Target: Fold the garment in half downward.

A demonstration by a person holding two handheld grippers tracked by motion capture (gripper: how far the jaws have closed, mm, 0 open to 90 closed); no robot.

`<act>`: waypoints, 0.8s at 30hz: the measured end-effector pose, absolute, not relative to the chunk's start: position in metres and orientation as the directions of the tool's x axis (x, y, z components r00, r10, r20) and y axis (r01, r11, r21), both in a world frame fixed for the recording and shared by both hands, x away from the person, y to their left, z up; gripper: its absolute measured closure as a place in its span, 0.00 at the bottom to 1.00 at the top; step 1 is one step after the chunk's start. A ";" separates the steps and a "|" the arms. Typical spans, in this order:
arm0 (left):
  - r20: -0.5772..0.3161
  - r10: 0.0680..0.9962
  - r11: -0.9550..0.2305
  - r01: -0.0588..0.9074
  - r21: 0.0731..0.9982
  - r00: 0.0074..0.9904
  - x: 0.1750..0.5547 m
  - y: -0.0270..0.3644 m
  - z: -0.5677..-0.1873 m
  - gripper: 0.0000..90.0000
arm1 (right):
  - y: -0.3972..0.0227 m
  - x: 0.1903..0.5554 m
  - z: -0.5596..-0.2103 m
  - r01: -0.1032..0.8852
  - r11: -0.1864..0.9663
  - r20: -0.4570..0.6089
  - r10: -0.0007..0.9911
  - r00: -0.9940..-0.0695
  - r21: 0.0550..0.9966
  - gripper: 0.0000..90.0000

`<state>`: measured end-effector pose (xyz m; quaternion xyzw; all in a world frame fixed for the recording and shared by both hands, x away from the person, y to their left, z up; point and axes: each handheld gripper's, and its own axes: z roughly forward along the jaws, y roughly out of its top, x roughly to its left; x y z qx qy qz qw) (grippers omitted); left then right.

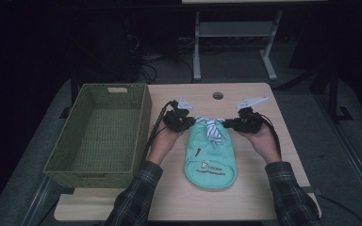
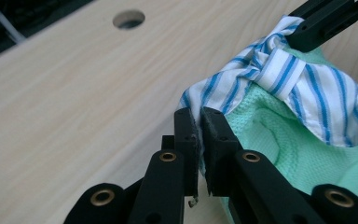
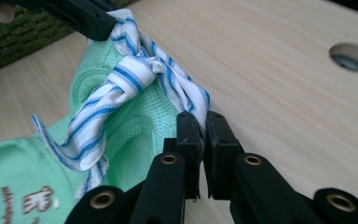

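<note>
Both hand-held grippers (image 1: 185, 123) (image 1: 232, 124) pinch the garment's striped collar (image 1: 212, 128), green basket (image 1: 99, 136) alongside.

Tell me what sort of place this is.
Likely a lab or workshop set up for recording, not a home: a plain wooden table with a cable hole, loose cables on the floor beyond, and a metal-legged bench in a dark room.
</note>
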<state>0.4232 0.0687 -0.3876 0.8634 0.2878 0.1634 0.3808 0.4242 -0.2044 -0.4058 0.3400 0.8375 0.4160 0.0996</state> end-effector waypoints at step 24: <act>0.145 0.584 -0.569 0.276 0.774 0.799 0.394 0.071 -0.381 0.94 | -0.199 0.396 -0.407 0.378 0.439 0.002 0.651 -0.759 0.815 0.93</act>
